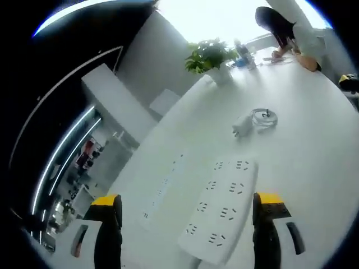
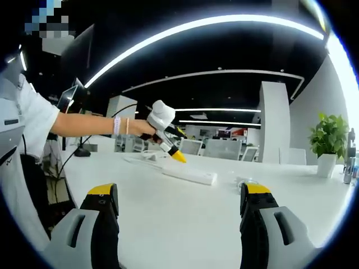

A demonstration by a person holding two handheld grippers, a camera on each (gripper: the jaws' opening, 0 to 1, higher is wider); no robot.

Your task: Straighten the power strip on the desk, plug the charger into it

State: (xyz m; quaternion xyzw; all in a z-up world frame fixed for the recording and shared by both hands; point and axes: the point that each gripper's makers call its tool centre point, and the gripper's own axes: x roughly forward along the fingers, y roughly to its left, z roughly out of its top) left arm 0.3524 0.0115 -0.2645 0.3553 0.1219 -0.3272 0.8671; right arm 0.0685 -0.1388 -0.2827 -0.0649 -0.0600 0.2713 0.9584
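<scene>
Power strip (image 1: 221, 210), near end cut off

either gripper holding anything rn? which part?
Nothing held. Left gripper is open, jaws straddling the power strip on the desk without touching it. Right gripper is open over bare desk. Charger lies untouched.

Smooth white plastic power strip (image 1: 220, 209), slightly glossy, lying on a matt white desk top (image 1: 303, 168) with a soft sheen. Small white plastic charger (image 1: 243, 125) with coiled rubbery-looking white cable (image 1: 264, 117). Yellow-tipped dark jaws on the left gripper (image 1: 188, 206), plastic by the look. Glossy white plant pot (image 2: 326, 165).
</scene>
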